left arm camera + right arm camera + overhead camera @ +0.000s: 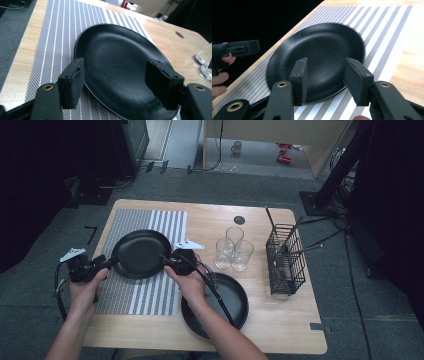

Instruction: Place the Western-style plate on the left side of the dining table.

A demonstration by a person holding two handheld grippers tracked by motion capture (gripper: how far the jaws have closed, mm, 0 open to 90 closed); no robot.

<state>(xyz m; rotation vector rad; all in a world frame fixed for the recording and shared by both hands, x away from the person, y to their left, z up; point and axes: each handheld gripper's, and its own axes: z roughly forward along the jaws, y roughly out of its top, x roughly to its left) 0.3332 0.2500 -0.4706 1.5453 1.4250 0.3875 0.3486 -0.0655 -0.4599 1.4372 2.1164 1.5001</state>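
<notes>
A black plate point(140, 252) lies on a grey striped placemat point(145, 295) at the table's left. My left gripper point(111, 262) is at the plate's left rim and my right gripper point(165, 260) at its right rim, each held in a hand. In the left gripper view the plate point(117, 65) lies beyond my left gripper point(115, 82), whose jaws stand apart with no pad pressing on it. In the right gripper view my right gripper point(325, 77) hangs open over the plate's point(317, 55) near rim. The left gripper point(237, 50) shows beyond the plate's far side.
A second black plate point(235, 300) lies near the front edge, partly under the right forearm. Three clear glasses point(233, 249) stand mid-table. A black wire basket point(286, 260) with utensils stands at the right. The wooden table point(280, 325) has bare wood at the front right.
</notes>
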